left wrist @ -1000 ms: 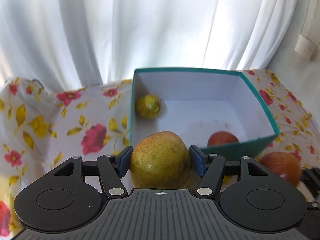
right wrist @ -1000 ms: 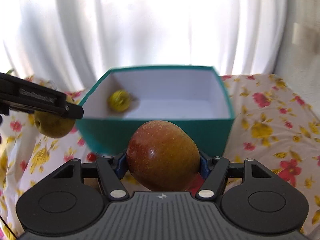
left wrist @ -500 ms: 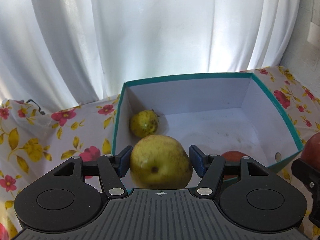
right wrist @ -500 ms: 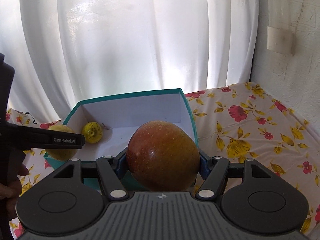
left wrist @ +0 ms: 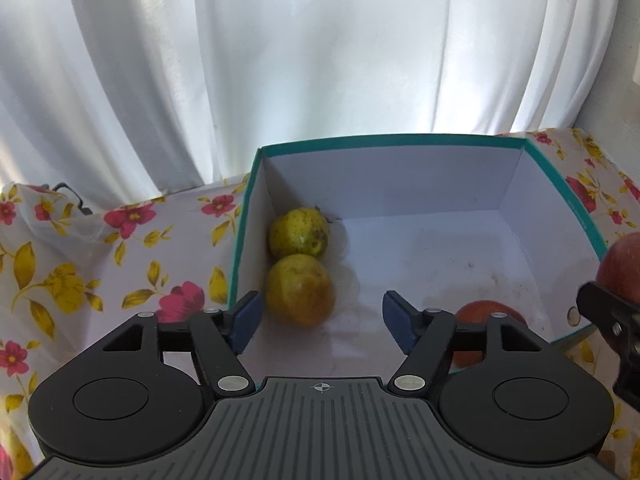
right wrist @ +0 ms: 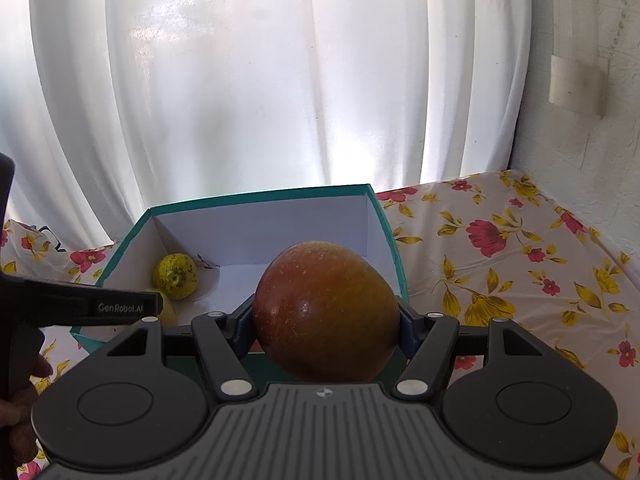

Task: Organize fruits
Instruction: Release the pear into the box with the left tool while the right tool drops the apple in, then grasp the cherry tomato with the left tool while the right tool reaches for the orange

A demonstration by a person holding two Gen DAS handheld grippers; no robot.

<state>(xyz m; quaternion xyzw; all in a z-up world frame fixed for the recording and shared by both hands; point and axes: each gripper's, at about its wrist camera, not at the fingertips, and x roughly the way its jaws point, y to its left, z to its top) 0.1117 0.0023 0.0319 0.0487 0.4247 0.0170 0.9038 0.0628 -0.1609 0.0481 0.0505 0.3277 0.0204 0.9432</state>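
Observation:
The teal box (left wrist: pixel 380 140) with a white inside holds two yellow-green fruits by its left wall. The far fruit (left wrist: pixel 298 232) touches the near fruit (left wrist: pixel 300 290). My left gripper (left wrist: pixel 322 322) hangs over the box, and its jaws are opening. The near fruit lies just past the left pad (left wrist: pixel 246 320), and neither pad touches it. A red apple (left wrist: pixel 488 312) lies in the near right corner, half hidden by my finger. My right gripper (right wrist: pixel 325 320) is shut on a second red apple (right wrist: pixel 324 300), held near the box's (right wrist: pixel 384 216) right wall.
The box stands on a flowered cloth (right wrist: pixel 500 264) in front of white curtains (left wrist: pixel 320 60). A white wall (right wrist: pixel 580 128) rises at the right. The left gripper's finger (right wrist: pixel 80 306) and a person's hand (right wrist: pixel 24 376) fill the left edge of the right wrist view.
The left gripper's jaws have spread and let go of the yellow-green fruit, which now lies in the box beside the other. The right gripper has carried its apple closer to the box.

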